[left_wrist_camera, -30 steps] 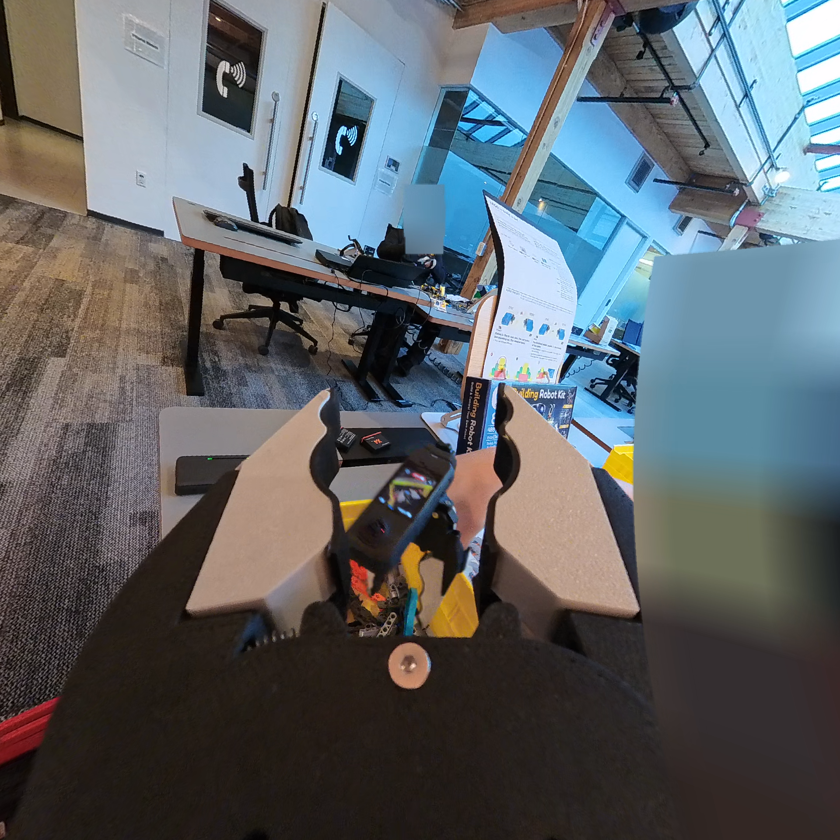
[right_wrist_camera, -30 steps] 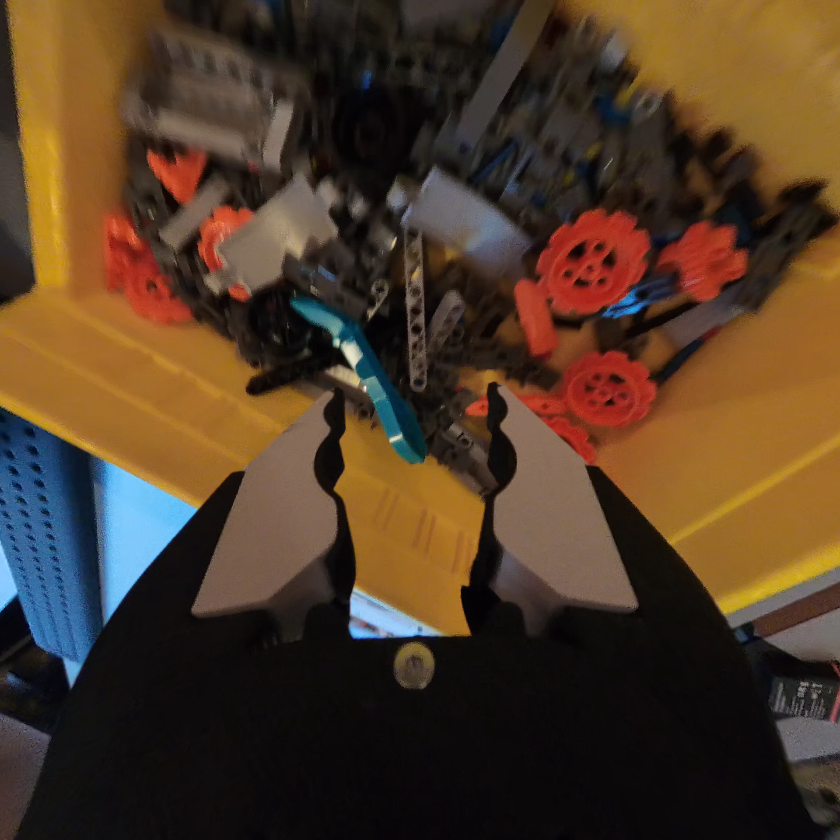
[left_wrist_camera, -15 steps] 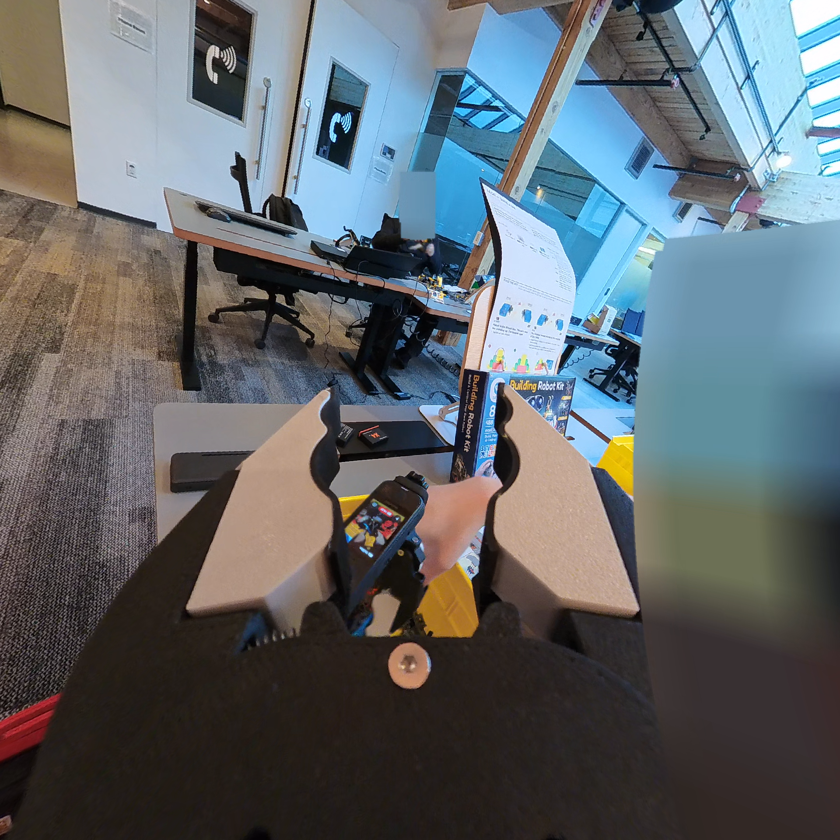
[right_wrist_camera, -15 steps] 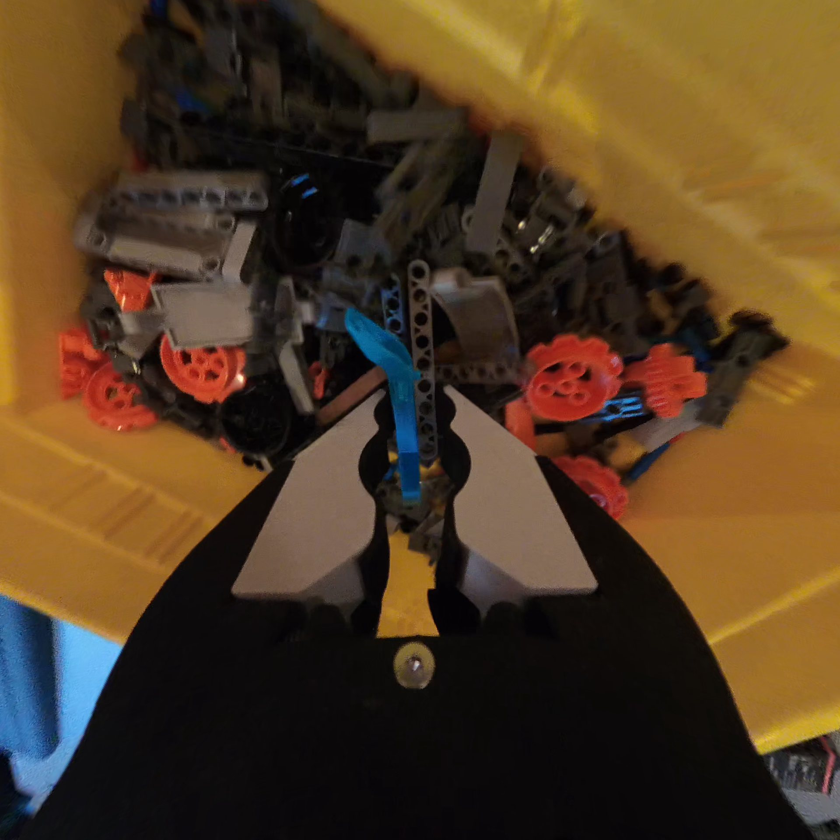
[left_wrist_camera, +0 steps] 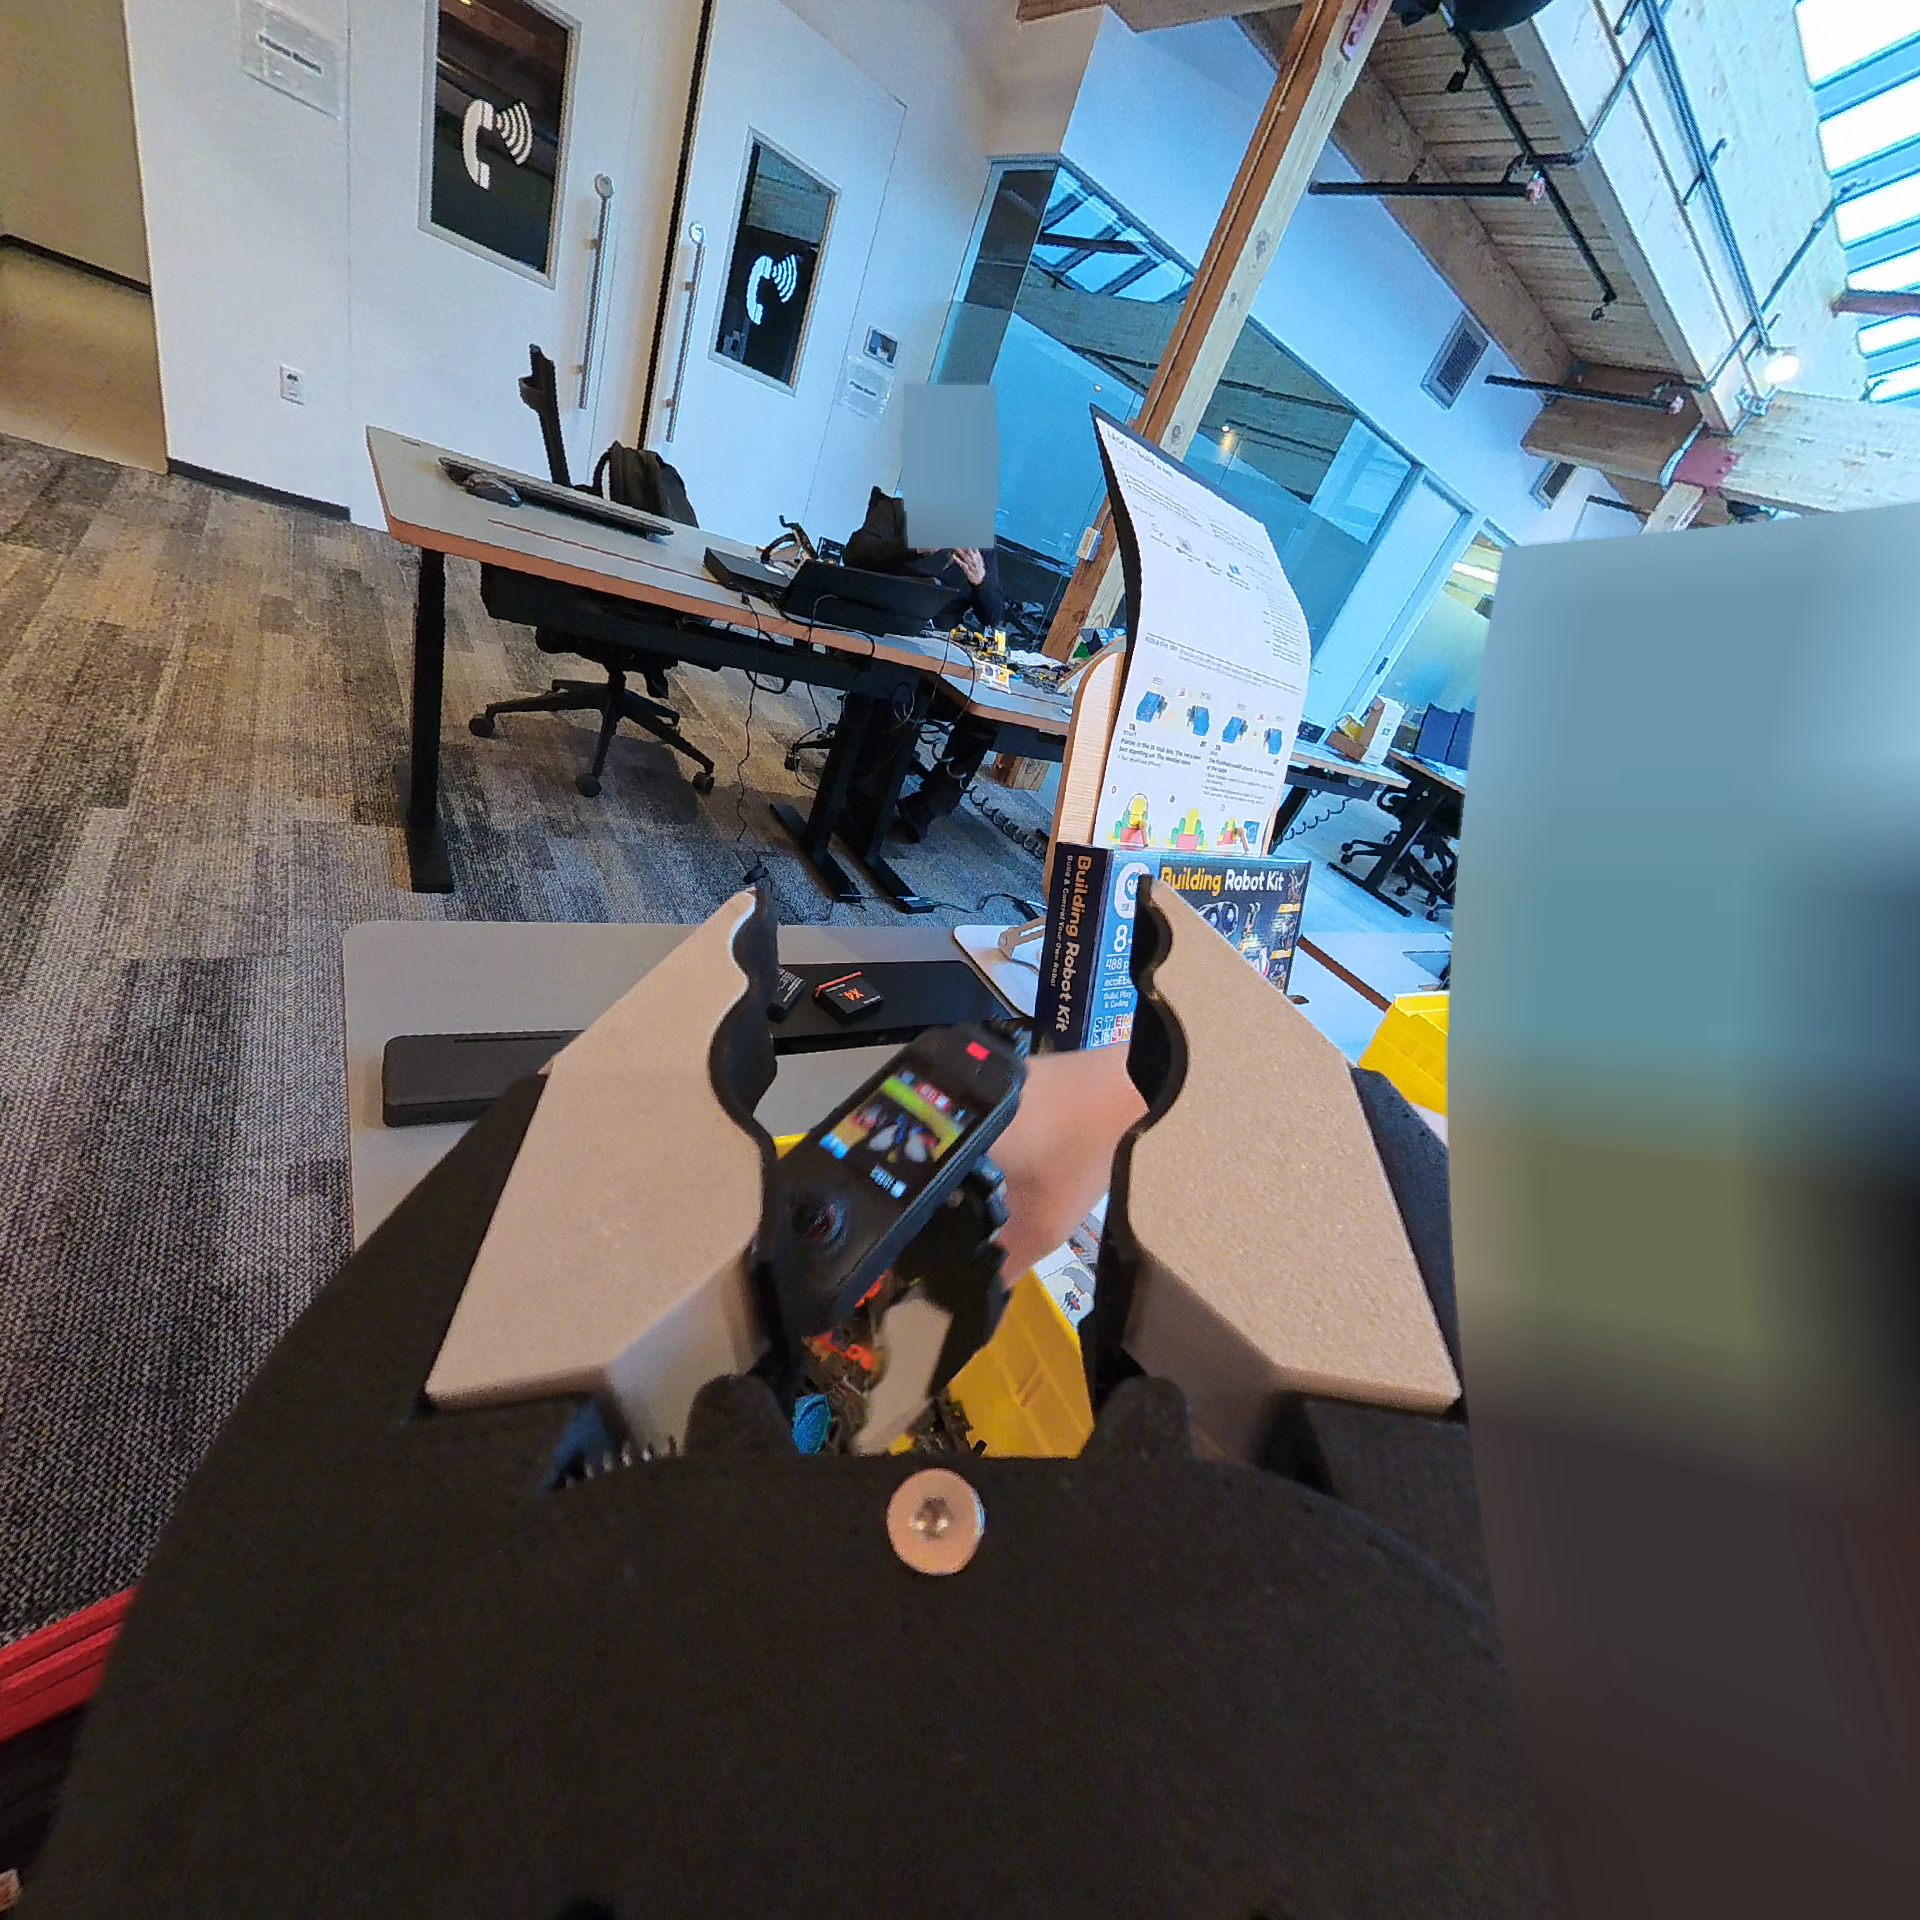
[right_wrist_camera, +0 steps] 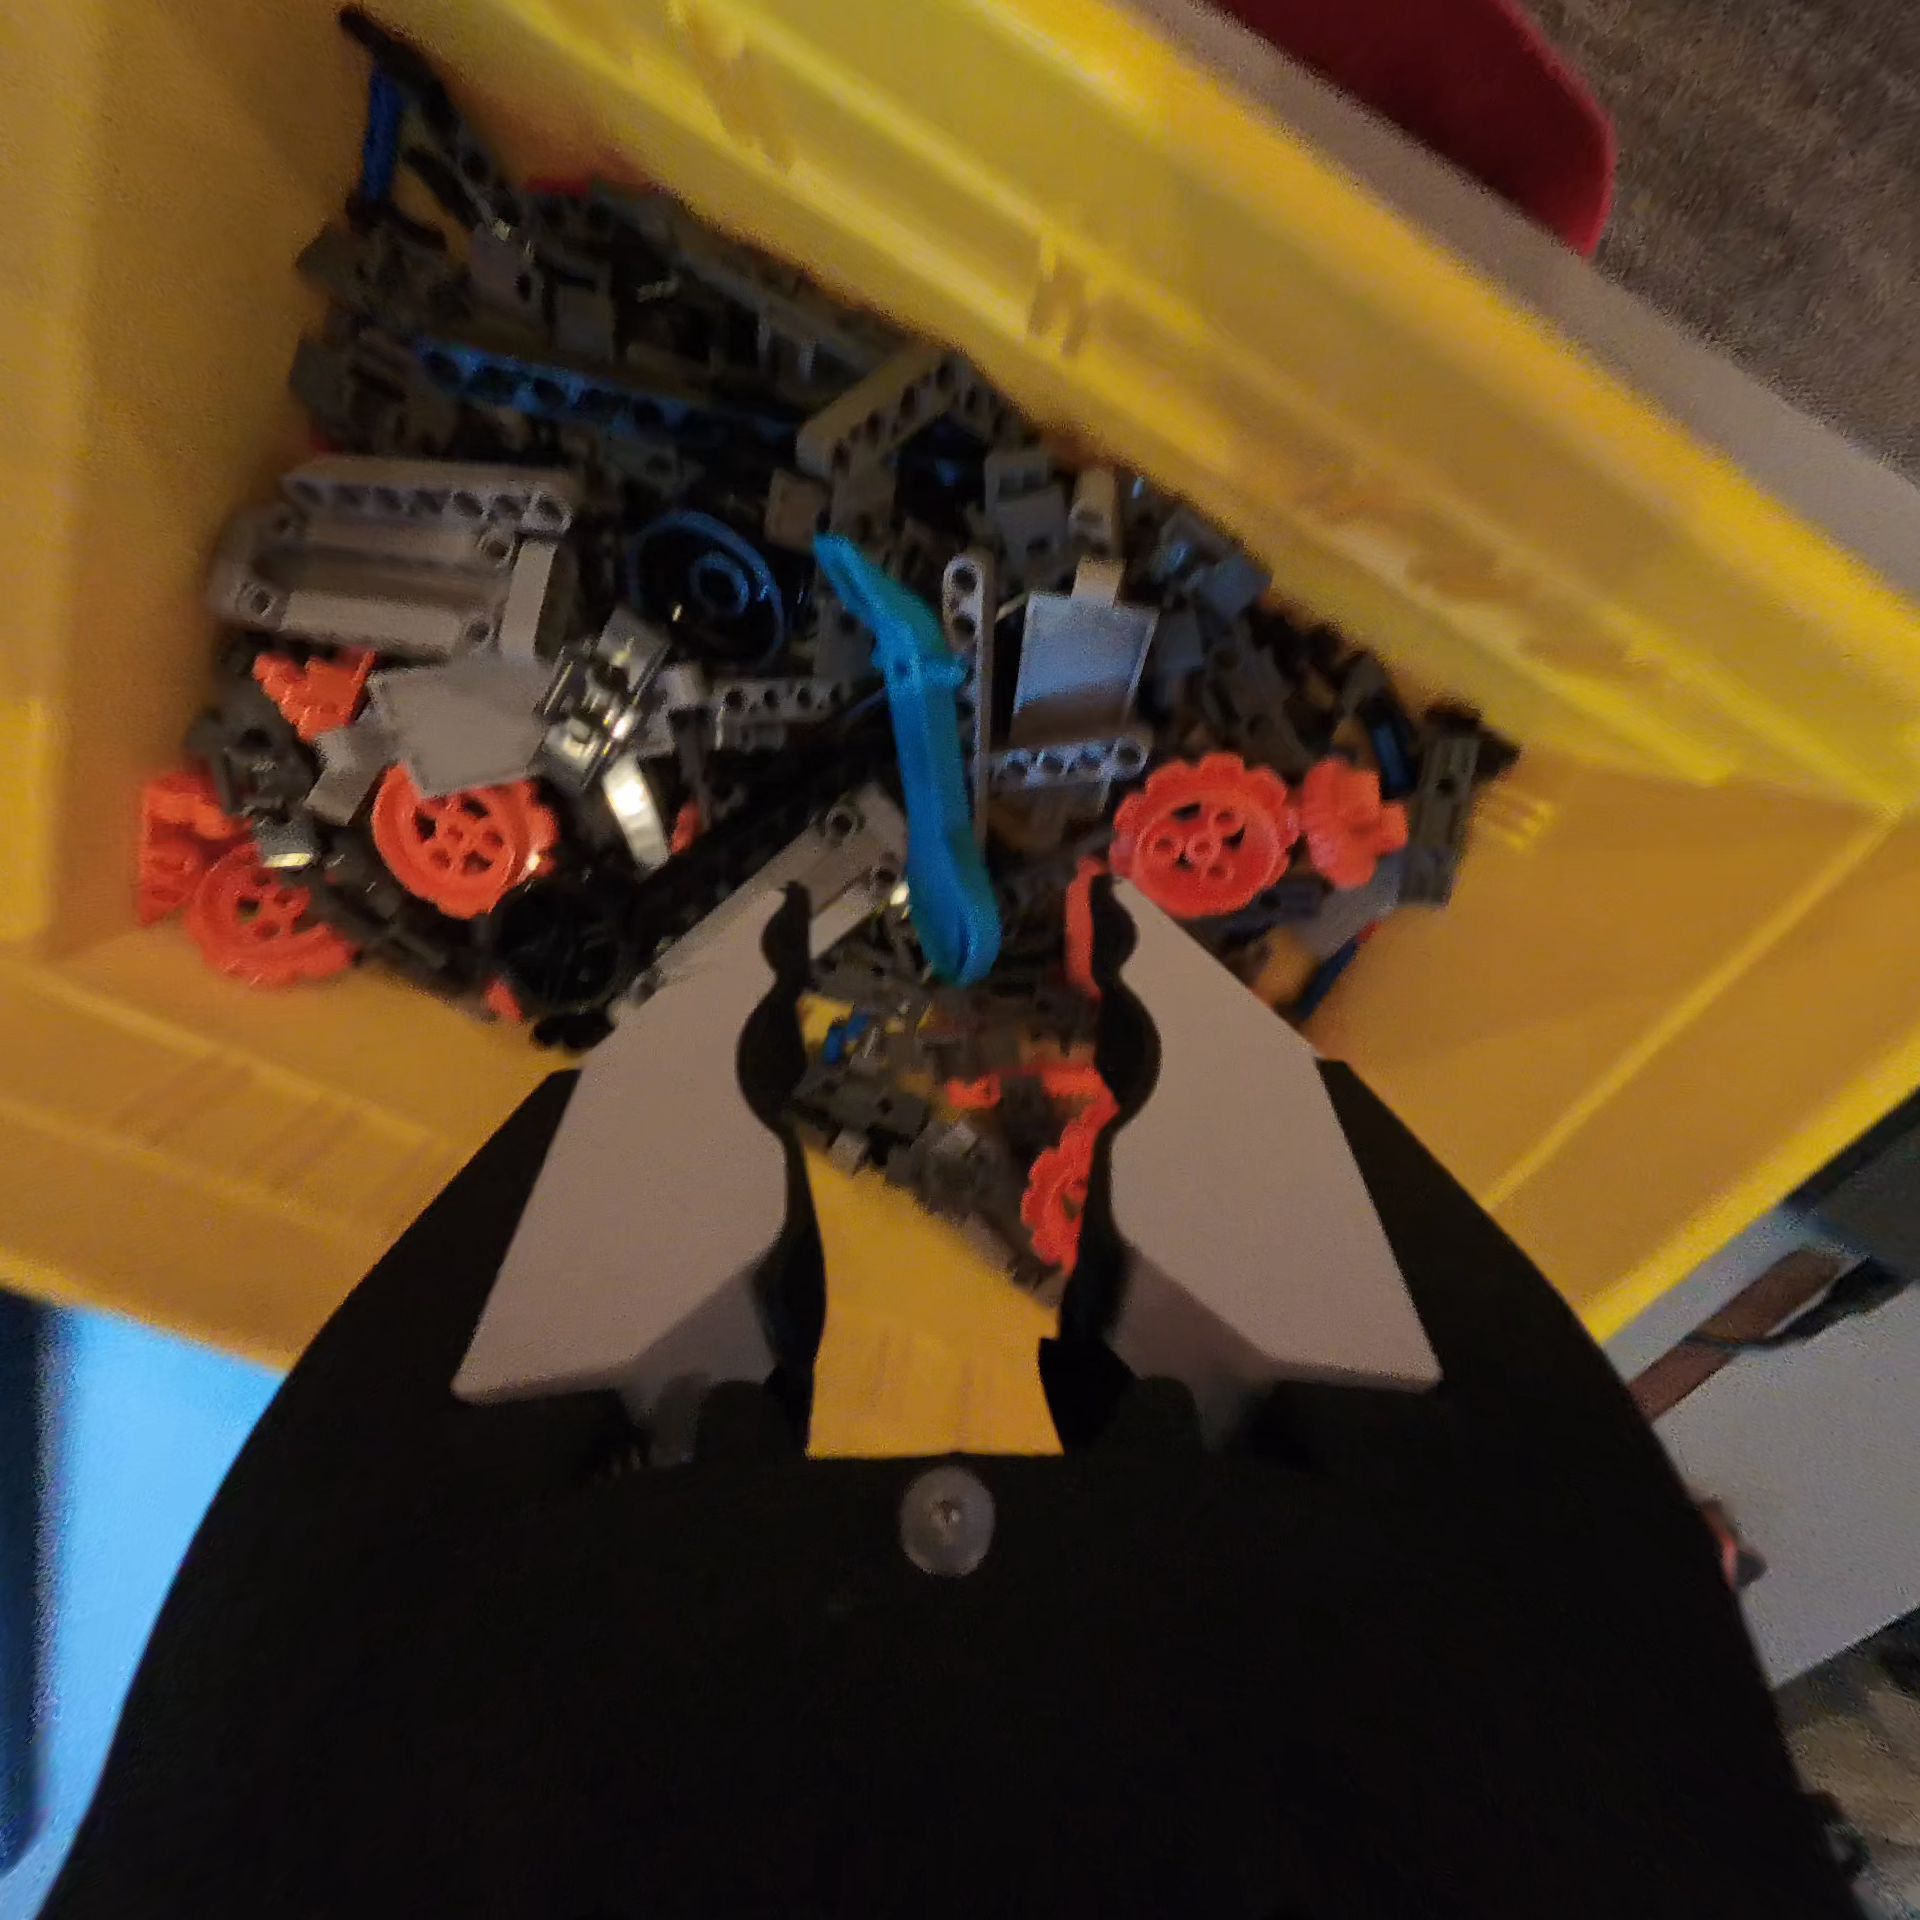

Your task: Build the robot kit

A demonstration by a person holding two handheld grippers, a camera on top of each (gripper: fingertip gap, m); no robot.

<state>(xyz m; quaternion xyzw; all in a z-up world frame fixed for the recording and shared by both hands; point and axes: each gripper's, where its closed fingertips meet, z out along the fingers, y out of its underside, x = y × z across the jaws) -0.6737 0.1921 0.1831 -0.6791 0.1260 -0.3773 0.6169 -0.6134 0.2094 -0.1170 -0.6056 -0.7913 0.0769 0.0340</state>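
Room: office, grey counter (left_wrist_camera: 540, 977) sitting ahead.
Right tool (right_wrist_camera: 940, 925): hanging spread over yellow bin (right_wrist_camera: 1351, 436), blue piece (right_wrist_camera: 930, 769) lying between tips, ungripped.
Left tool (left_wrist_camera: 940, 935): hovering spread, empty.

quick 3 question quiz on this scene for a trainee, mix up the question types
1. True or false: the right gripper is shut on the blue piece.
2. The orange gear wheels lie in: A) a yellow bin B) a printed box C) a black tray.
3. Fill in: in the left wrist view, the left gripper is open and holds ____.

Key: 1 false, its jaws are apart and the blue piece lies just beyond the tips; 2 A; 3 nothing.
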